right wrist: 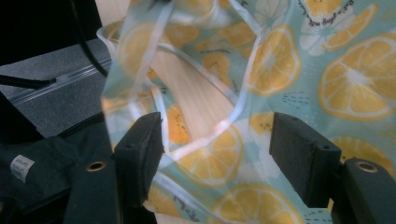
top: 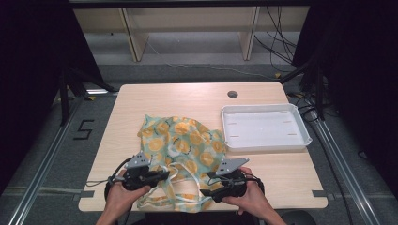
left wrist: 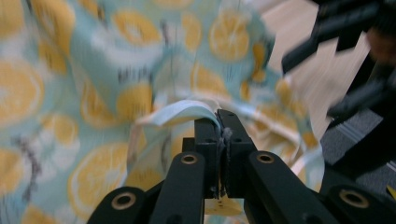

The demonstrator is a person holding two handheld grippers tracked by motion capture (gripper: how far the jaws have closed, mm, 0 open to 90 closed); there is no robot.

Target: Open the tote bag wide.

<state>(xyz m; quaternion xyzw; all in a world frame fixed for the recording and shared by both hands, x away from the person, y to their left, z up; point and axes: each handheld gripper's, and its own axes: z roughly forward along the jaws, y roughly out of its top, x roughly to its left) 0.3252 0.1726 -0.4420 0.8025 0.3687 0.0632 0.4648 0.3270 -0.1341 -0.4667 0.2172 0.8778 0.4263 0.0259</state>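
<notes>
We see a thin cloth printed with orange slices on pale blue-green (top: 183,140) lying crumpled on the near half of the wooden bench (top: 141,101), its white-edged straps trailing toward the near edge between the two hands. The left hand-held gripper (top: 162,174) sits at the cloth's near left side; in the left gripper view its jaws are pressed together on a pale strap or hem (left wrist: 187,111) of the cloth, which arches up out of the clamped tips. The right hand-held gripper (top: 206,185) is at the cloth's near right side. In the right gripper view its jaws stand wide apart, with the printed cloth (right wrist: 280,70) and a looping white strap (right wrist: 205,135) lying between them, and neither pad presses on the fabric. A shallow white tray (top: 300,140) stands on the bench just right of the cloth, nearly touching its edge. A small dark round hole (top: 232,94) sits in the bench top beyond the tray.
</notes>
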